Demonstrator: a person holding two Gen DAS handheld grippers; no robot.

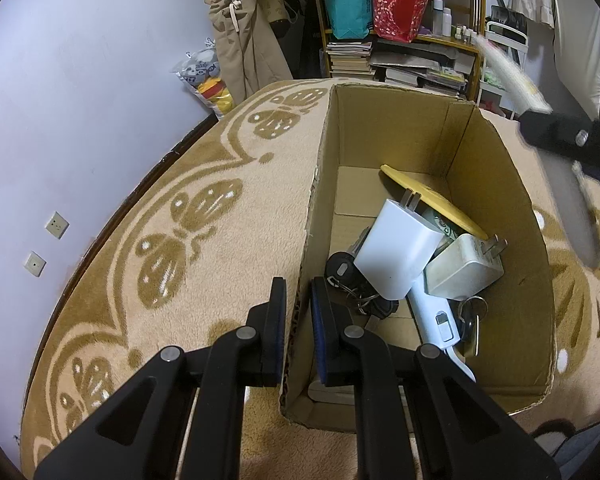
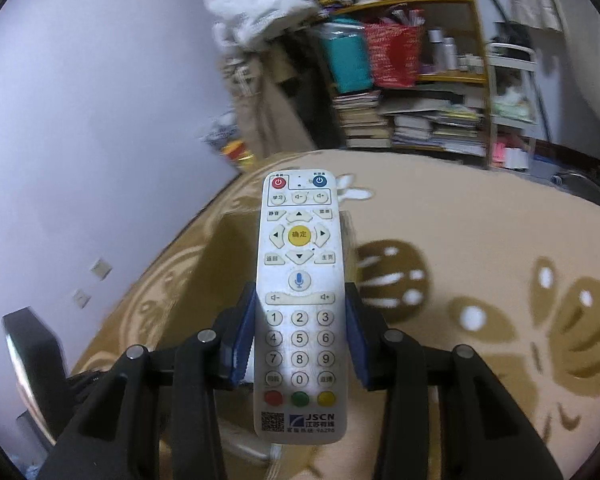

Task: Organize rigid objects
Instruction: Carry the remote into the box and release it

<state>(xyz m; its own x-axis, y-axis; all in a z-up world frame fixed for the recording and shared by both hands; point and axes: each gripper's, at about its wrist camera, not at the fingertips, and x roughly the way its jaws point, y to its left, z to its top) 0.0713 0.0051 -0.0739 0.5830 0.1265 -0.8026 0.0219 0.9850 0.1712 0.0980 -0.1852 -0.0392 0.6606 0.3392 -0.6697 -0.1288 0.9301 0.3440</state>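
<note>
An open cardboard box point(image 1: 496, 184) sits on the patterned blanket. Inside lie a white charger point(image 1: 400, 252), a second greyish charger point(image 1: 462, 266), a yellow flat piece point(image 1: 432, 196), a black key fob with keys point(image 1: 342, 270) and a white handheld device point(image 1: 436, 316). My left gripper point(image 1: 298, 292) is shut on the box's left wall. My right gripper point(image 2: 300, 304) is shut on a white remote control point(image 2: 300, 280), held above the blanket. It shows blurred at the right edge of the left wrist view point(image 1: 560, 136).
A beige and brown blanket point(image 1: 180, 220) covers the surface. A lilac wall point(image 1: 80, 80) stands to the left. A shelf with books and bags point(image 1: 400, 40) is at the back. The box's wall point(image 2: 232, 248) shows blurred behind the remote.
</note>
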